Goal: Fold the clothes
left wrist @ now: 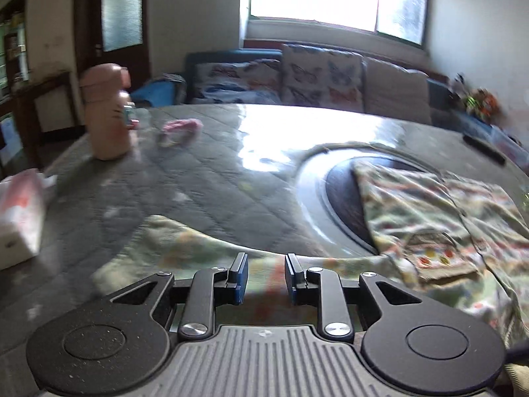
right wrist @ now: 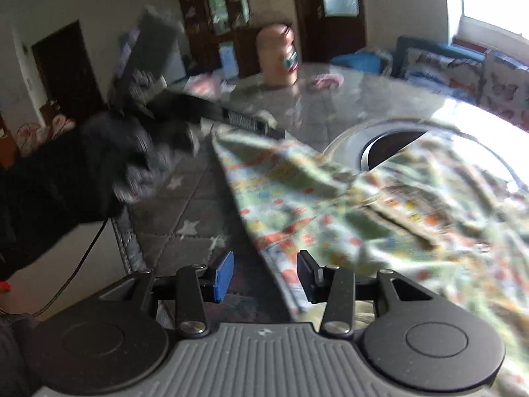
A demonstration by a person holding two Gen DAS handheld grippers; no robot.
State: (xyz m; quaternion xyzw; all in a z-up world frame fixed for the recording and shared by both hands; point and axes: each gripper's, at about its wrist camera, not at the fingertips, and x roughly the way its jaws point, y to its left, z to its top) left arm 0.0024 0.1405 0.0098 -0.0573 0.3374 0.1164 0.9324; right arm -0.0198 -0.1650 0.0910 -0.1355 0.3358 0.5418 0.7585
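On the table's near edge, a patterned garment lies under two hand-held grippers.

Spread across the round table [left wrist: 205,172], the garment [left wrist: 429,211] covers the near right part, reaching over the dark centre disc [left wrist: 344,195], while one long strip of it runs leftward along the near edge. The left gripper [left wrist: 266,278] hovers directly above that strip with its jaws a little apart and nothing pinched; cloth shows in the gap below the pads. The right gripper [right wrist: 264,278] stands wider, its jaws either side of the garment's [right wrist: 363,218] straight left hem, which runs away from it toward the far side; whether the right pad touches cloth is too blurred to tell. Judging by this, the hem sits nearest the right gripper, the strip nearest the left. A pink flask [left wrist: 107,112] stands well apart, far left.
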